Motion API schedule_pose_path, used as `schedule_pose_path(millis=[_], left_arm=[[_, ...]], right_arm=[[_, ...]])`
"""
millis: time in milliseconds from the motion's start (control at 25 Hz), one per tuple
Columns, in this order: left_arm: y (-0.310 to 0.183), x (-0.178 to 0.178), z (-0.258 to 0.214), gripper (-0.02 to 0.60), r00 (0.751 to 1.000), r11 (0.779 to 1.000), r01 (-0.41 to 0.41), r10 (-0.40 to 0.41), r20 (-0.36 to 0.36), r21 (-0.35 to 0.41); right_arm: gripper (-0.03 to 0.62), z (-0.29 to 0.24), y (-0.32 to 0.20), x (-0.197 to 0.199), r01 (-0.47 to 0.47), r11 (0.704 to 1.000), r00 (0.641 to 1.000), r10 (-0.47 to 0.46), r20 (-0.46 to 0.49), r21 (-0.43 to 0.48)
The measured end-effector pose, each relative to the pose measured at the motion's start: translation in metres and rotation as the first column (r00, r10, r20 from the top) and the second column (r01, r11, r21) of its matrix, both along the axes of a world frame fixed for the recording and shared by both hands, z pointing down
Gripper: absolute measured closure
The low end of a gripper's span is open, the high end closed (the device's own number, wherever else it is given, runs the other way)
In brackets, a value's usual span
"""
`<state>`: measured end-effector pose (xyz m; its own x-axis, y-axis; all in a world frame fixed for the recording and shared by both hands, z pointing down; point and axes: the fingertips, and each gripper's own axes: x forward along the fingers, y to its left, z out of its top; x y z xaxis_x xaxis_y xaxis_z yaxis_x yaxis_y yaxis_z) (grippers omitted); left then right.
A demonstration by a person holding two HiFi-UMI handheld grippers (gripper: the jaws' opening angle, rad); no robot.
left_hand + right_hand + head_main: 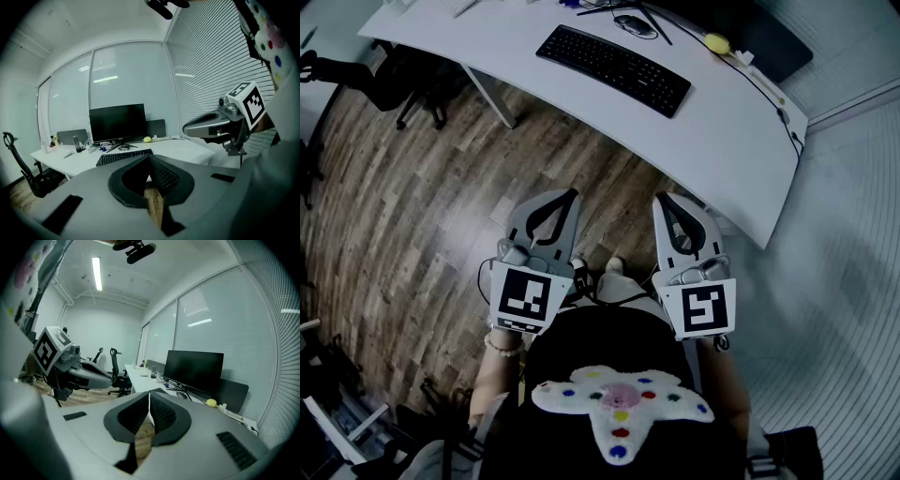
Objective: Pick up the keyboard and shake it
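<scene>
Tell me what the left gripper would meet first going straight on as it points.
Probably the front edge of the white desk, with the black keyboard just beyond. The left gripper, jaws shut, points there across wood floor; its height against the desktop is unclear.

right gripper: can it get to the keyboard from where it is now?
Probably not yet. The right gripper hangs shut over the floor, well short of the desk where the keyboard lies. Nothing blocks the way: step in and open the jaws.
</scene>
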<state>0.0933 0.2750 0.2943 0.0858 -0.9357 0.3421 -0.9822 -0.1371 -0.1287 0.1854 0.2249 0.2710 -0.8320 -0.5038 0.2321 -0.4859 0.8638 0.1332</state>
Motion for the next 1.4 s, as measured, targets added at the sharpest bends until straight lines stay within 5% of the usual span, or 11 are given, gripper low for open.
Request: schedule_pose_path(millis=[840,1400], left_arm=[[0.008,0.001,0.002,0.566,1.0,1.0,-0.015,0.014,0.013,0.021],[0.015,-0.052,-0.007,0.566,0.999,0.998,-0.038,0.038,0.012,0.057]], right_arm=[[0.559,0.011,0.011,0.009,-0.003,1.0,1.0,0.003,-0.005,-0.008],[0.559,-0.007,0.015,-0.034,-0.079,0.995,0.997,0.079,-0.006,0.068]])
